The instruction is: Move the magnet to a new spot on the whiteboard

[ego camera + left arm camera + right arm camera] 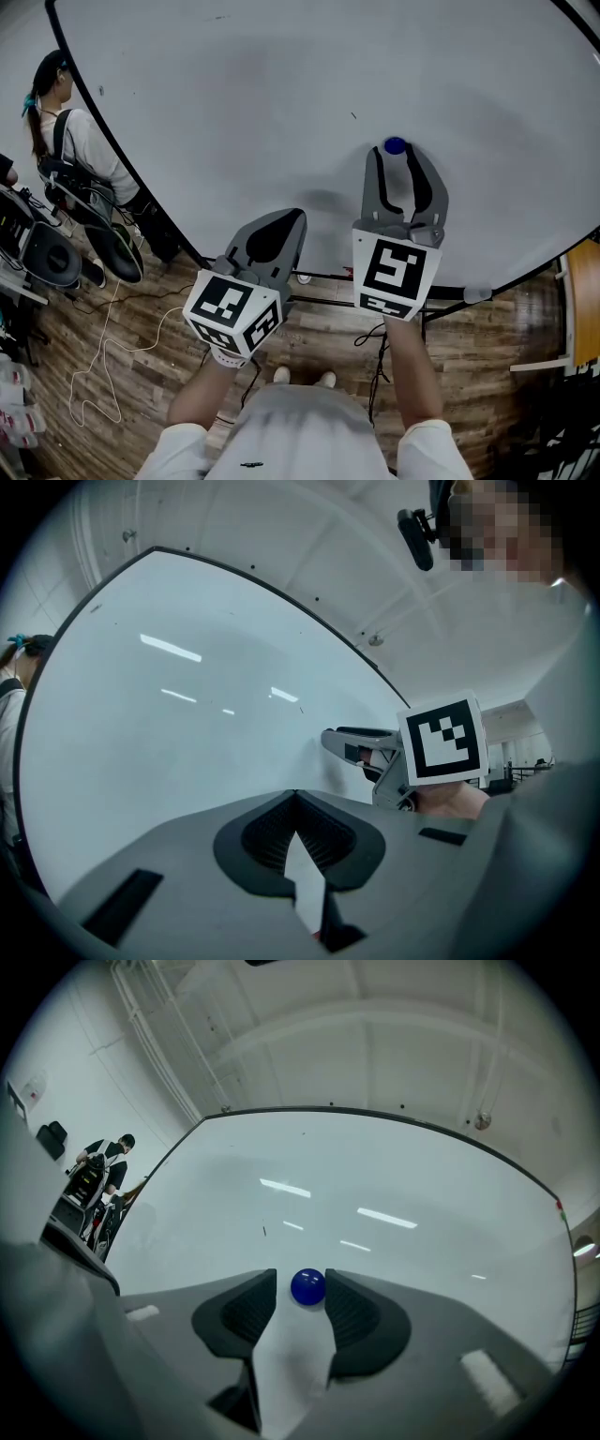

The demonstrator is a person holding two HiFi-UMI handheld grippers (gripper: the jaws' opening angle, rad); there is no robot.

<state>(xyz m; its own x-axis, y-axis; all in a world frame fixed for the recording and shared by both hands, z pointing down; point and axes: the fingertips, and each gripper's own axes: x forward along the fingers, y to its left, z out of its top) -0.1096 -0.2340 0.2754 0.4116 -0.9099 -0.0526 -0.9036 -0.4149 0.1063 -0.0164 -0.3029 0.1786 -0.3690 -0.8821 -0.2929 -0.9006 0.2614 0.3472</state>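
Note:
A small round blue magnet (395, 145) sticks to the whiteboard (281, 103). My right gripper (396, 156) is open, and its two fingertips stand on either side of the magnet. In the right gripper view the magnet (308, 1286) lies between the jaw tips of that gripper (301, 1290), close to the right pad, with a thin gap on the left. My left gripper (289, 217) is shut on nothing, lower and to the left, near the board's bottom edge. In the left gripper view its jaws (295, 797) meet in front of bare board, and the right gripper (361, 746) shows beyond them.
A person (66, 122) stands at the board's left edge beside dark equipment (42, 248). A white cable (112, 366) loops over the wooden floor. A wooden piece of furniture (586, 300) stands at the right. The board around the magnet is blank.

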